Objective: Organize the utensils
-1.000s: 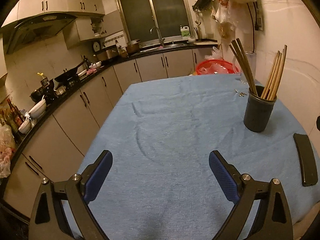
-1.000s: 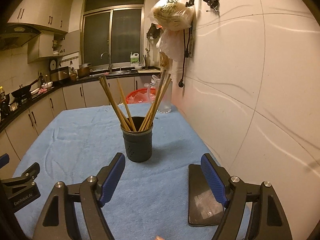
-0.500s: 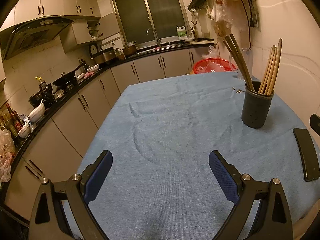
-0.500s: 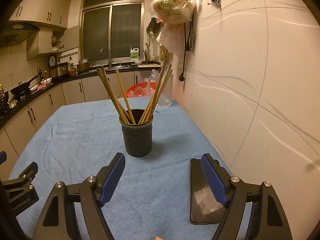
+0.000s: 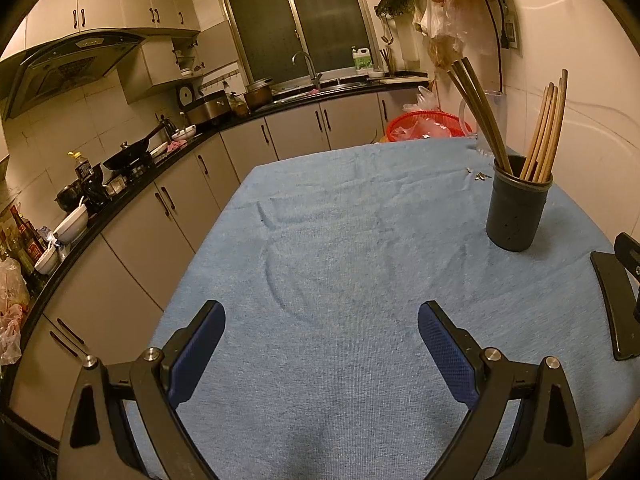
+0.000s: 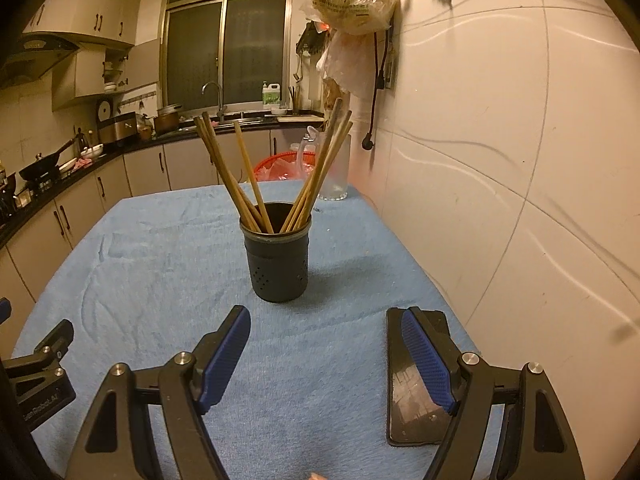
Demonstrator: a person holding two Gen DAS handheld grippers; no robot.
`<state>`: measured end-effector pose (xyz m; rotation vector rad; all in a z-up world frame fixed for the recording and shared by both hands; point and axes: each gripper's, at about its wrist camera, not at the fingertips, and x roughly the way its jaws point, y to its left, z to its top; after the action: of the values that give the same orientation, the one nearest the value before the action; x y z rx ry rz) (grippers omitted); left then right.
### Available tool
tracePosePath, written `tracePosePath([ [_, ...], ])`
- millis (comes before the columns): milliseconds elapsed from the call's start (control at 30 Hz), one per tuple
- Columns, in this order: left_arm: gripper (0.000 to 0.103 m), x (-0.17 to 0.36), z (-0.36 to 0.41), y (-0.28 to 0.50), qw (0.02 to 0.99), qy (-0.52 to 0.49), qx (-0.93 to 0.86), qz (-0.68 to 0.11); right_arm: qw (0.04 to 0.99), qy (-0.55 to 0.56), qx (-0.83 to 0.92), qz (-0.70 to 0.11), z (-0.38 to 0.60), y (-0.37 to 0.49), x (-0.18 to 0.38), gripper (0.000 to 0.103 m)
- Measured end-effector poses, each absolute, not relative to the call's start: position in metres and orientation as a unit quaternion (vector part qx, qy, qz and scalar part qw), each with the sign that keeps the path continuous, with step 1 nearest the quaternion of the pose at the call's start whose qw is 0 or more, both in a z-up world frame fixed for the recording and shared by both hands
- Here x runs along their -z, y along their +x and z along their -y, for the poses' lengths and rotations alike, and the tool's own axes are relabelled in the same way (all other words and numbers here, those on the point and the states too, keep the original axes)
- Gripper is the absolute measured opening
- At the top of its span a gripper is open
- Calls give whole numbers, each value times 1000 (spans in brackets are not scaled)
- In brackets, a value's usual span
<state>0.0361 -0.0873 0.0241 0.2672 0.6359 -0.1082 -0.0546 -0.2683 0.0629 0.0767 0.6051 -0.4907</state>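
1. Chopsticks (image 6: 256, 176), wooden and tan, stand upright in a dark round holder (image 6: 278, 264); they fan out in two bunches, one leaning left and one leaning right.
2. That holder sits on a table covered with a blue cloth (image 6: 160, 264), toward the wall side of the table, and has small holes around its lower wall.
3. Nearer the camera than the holder, the right gripper (image 6: 324, 354) hovers over the cloth with its blue-padded fingers (image 6: 224, 356) spread wide and nothing between them.
4. A flat black phone (image 6: 416, 404) lies on the cloth to the right of the holder and nearer the viewer, partly behind the right gripper's right finger.
5. Well to the left of the holder, the left gripper (image 5: 320, 354) hangs above bare cloth, its fingers also spread wide and holding nothing.
6. Beyond the holder, at the far edge of the table, stands a clear jug (image 6: 338, 176), with a red basket (image 6: 280, 164) behind it.
7. Farther behind the holder run kitchen cabinets (image 5: 180, 208) and a dark window (image 6: 228, 48).
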Motion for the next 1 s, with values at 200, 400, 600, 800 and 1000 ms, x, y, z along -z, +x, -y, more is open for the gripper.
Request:
tracePosePath([
  [200,97,-24,86,36,940,129,53,-310,924,34,239,-296,266,-53,-62,81],
  [400,97,-24,85,36,941,129,53,-308,924,32,238,-297,265,-53,-62,81],
  [600,97,-23,83,34,941,128,55,-308,924,32,239,-296,265,-53,-62,81],
  [800,97,-24,83,34,941,128,57,-307,924,32,239,-296,266,-54,-62,81],
  [1000,97,-24,82,31,942,128,57,-305,923,32,239,-298,265,-54,-61,81],
])
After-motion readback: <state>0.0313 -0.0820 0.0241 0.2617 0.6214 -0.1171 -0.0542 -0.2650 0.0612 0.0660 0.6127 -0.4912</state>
